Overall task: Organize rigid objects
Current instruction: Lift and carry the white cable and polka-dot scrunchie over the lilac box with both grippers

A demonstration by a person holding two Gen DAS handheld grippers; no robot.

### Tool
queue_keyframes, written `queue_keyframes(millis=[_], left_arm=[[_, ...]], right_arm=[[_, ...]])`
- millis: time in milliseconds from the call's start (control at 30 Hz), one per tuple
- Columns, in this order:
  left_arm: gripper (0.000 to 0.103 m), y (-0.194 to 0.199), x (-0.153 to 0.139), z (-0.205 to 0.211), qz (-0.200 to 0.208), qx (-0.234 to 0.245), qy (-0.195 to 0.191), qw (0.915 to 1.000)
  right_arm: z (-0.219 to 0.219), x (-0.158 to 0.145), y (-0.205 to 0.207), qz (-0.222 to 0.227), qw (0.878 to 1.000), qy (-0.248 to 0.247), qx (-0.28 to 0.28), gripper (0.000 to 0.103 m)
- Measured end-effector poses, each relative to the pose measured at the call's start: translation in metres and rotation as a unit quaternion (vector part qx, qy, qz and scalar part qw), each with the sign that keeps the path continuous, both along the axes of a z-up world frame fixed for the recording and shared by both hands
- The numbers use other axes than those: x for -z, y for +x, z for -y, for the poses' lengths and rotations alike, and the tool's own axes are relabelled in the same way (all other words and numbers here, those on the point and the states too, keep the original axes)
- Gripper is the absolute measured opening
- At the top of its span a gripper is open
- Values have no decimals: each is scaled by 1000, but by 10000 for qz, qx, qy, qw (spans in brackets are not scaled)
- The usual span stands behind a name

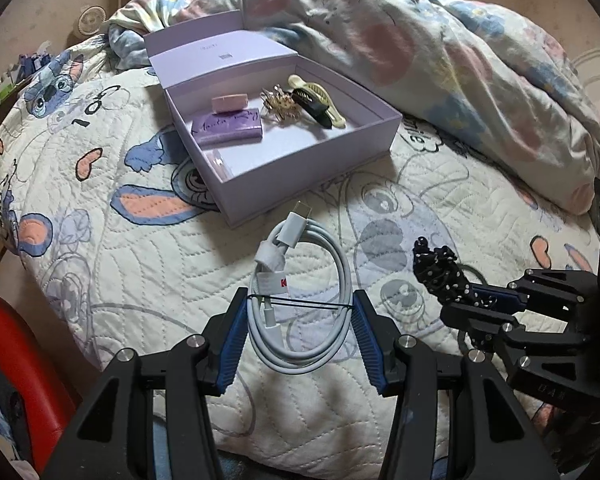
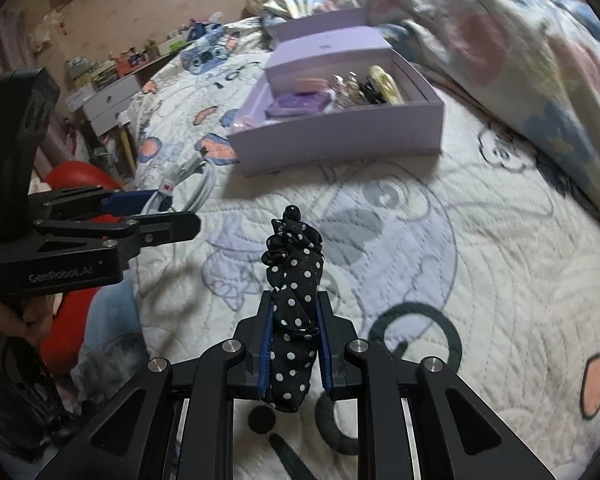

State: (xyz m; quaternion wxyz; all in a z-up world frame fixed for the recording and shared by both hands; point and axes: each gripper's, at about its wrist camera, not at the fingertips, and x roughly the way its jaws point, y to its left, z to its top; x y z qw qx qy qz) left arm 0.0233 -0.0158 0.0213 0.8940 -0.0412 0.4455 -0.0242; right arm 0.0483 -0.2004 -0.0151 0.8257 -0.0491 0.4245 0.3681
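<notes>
An open lilac box lies on the bed and holds a purple case, a pink block, a gold clip and a cream-and-black hair claw. The box also shows in the right wrist view. A coiled white charging cable lies in front of the box. My left gripper is open, its fingers on either side of the coil. My right gripper is shut on a black polka-dot scrunchie, held above the quilt; it also shows in the left wrist view.
A rumpled floral duvet is heaped behind and right of the box. A red stool stands at the bed's left edge. A dresser with small items stands far left.
</notes>
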Motion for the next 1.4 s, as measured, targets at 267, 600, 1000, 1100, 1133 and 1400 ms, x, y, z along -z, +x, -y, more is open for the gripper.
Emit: queue_keyframes(millis=[267, 600, 1000, 1100, 1133, 1400], left_arm=[[50, 6, -9, -4, 46, -90, -26, 9999], [50, 22, -23, -10, 169, -90, 29, 9998], [50, 57, -31, -11, 244, 50, 58, 9997], [50, 65, -33, -11, 275, 68, 43, 9996], [50, 68, -33, -10, 280, 81, 48, 9996], [50, 90, -35, -9, 291, 139, 125, 9994]], right_arm=[[-13, -15, 6, 185, 9994, 54, -272, 19], [-27, -28, 25, 342, 9983, 149, -439, 19], [-32, -40, 55, 527, 9966, 184, -611, 19], [-33, -41, 64, 555, 9962, 194, -643, 19], [-33, -41, 66, 563, 9961, 194, -653, 19], [-34, -43, 89, 627, 9956, 227, -652, 19]])
